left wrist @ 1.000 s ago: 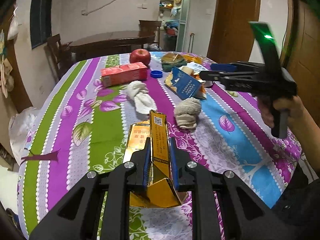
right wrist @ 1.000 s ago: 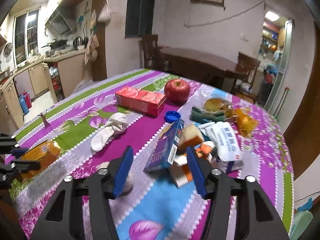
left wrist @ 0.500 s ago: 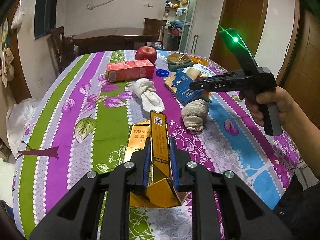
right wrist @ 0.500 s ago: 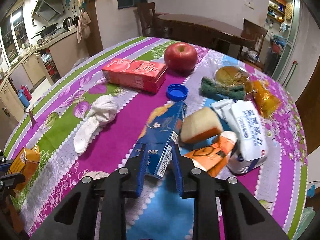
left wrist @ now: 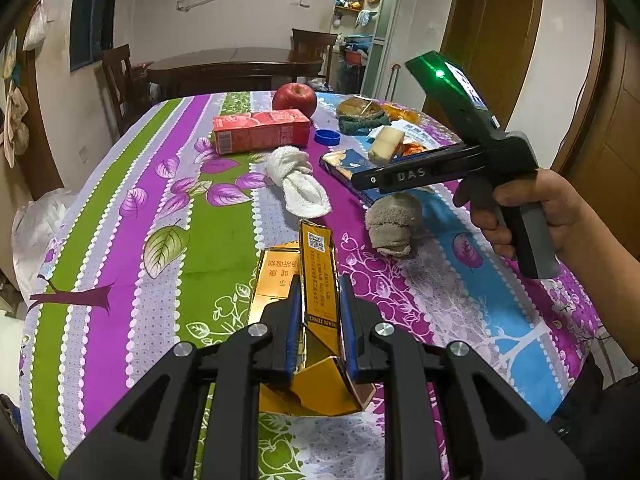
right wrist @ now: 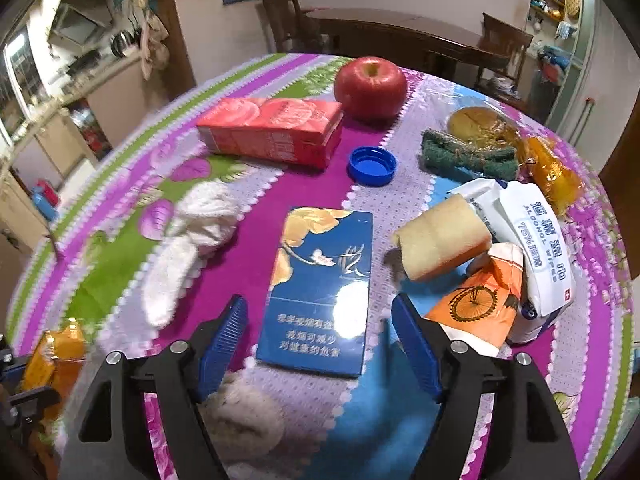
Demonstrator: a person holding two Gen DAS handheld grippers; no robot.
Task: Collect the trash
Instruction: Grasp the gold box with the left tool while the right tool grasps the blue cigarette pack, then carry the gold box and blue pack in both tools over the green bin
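Observation:
My left gripper is shut on a torn gold cigarette carton, held just above the flowered tablecloth. A blue cigarette box lies flat on the cloth, face up. My right gripper hangs over the near end of the blue box with a finger on each side. Its jaws are opening and the blue pads stand clear of the box. In the left wrist view a hand holds the right gripper, pointing down over that box.
Around the blue box lie a white cloth, a grey cloth, a blue cap, a red juice carton and an apple. A tan sponge, an orange pack, a wipes pack and a green scourer crowd the right.
The blue box stood on edge between the right jaws, which narrowed around it; now it lies flat and the jaws are wide. The right gripper came lower. The left gripper kept its hold.

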